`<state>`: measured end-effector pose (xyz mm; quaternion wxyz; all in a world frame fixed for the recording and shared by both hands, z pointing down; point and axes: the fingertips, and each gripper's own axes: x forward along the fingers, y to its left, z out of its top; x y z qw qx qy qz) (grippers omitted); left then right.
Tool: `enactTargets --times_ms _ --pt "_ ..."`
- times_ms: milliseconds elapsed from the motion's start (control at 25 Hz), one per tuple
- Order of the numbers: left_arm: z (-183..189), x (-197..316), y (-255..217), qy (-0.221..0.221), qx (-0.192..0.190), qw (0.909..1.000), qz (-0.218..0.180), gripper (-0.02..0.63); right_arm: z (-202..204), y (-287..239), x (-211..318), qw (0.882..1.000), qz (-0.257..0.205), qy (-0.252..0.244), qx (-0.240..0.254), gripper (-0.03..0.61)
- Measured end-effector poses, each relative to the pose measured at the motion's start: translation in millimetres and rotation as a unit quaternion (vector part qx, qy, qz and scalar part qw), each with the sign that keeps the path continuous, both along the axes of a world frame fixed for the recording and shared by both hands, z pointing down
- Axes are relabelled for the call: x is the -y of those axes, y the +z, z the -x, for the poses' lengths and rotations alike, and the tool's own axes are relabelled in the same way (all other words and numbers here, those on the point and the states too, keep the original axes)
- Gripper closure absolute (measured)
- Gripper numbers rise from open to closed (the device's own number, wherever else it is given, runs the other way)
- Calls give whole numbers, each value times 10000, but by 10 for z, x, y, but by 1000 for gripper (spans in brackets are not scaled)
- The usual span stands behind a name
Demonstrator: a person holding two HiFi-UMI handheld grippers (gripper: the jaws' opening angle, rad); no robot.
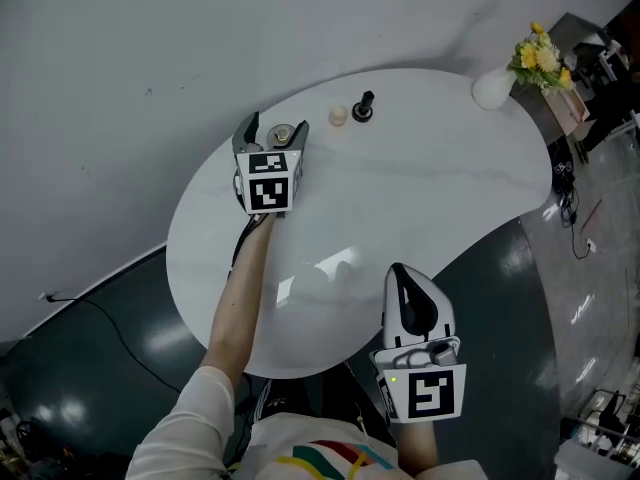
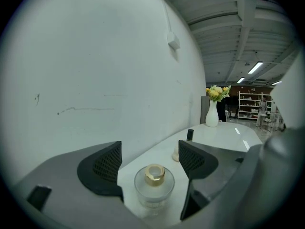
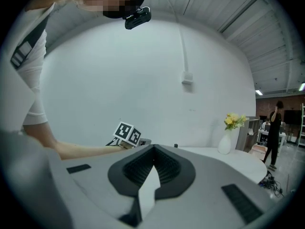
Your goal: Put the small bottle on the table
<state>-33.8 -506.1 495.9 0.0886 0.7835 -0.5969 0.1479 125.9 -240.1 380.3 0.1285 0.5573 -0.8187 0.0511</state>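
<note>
A small clear round bottle with a gold cap (image 1: 282,133) (image 2: 154,185) stands upright on the white table (image 1: 430,193). My left gripper (image 1: 272,131) (image 2: 148,165) is open, one jaw on each side of the bottle with a narrow gap to it on both sides. My right gripper (image 1: 408,280) (image 3: 152,151) is shut with nothing in it, held over the table's near edge. The right gripper view shows the left gripper's marker cube (image 3: 127,133) far off; the bottle is hidden there.
A small cream-coloured object (image 1: 338,115) and a small black bottle (image 1: 364,105) stand just beyond the left gripper. A white vase of yellow flowers (image 1: 493,88) is at the table's far right. A white wall runs close behind the table.
</note>
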Motion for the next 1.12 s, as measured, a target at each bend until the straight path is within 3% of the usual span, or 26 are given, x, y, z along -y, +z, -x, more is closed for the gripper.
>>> enactTargets --times_ms 200,320,480,560,680,840,960,1120 --pt "64 -155 -354 46 -10 9998 -174 258 90 -270 -57 9998 -169 3 -113 568" --pt "51 -360 -583 117 -260 9992 -275 259 144 -409 -64 9995 -274 47 -142 568" --pt "-43 -801 -1106 357 -395 9959 -734 303 188 -588 -92 9991 -384 151 -115 568" --pt "-73 -1038 -1448 483 -593 9915 -1048 330 196 -688 -106 9985 -486 210 -111 567" --pt "-51 -1404 -1975 525 -899 9827 -1535 438 204 -867 -132 9969 -716 261 -213 566" --pt "20 -1938 -2504 434 -1009 9728 -2041 539 237 -1076 -223 9950 -952 230 -189 566" --pt "5 -2318 -2791 422 -934 9646 -2429 588 266 -1220 -275 9931 -1149 224 -16 567" --pt "-80 -2846 -3016 369 -971 9541 -2809 597 258 -1382 -358 9902 -1371 205 165 568"
